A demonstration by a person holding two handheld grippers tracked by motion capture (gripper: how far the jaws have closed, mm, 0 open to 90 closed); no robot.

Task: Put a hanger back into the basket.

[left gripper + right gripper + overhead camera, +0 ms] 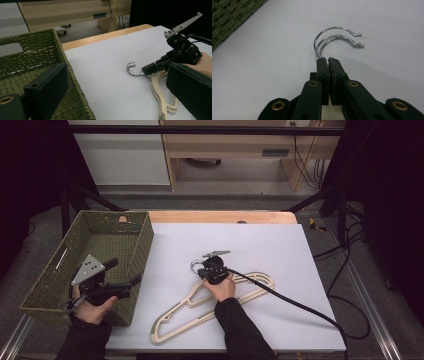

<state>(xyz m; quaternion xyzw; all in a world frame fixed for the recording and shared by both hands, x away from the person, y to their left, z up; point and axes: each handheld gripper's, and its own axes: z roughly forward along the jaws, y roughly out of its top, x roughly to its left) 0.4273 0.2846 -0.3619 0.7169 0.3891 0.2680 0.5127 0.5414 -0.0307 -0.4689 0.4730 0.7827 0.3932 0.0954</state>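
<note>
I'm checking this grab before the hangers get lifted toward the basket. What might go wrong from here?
1. The right gripper is shut on thin metal hooks; three hooks show, so one may slip free.
2. Held only at the hooks, the wooden hangers may swing or fan apart when lifted.
3. The left gripper hangs over the green basket near its wall, so the long hangers may catch on it or on the rim.

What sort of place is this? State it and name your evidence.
Probably a lab or workshop recording station: a black frame rail spans the covered table, loose cables trail beside it, and plain cabinets stand behind.
</note>
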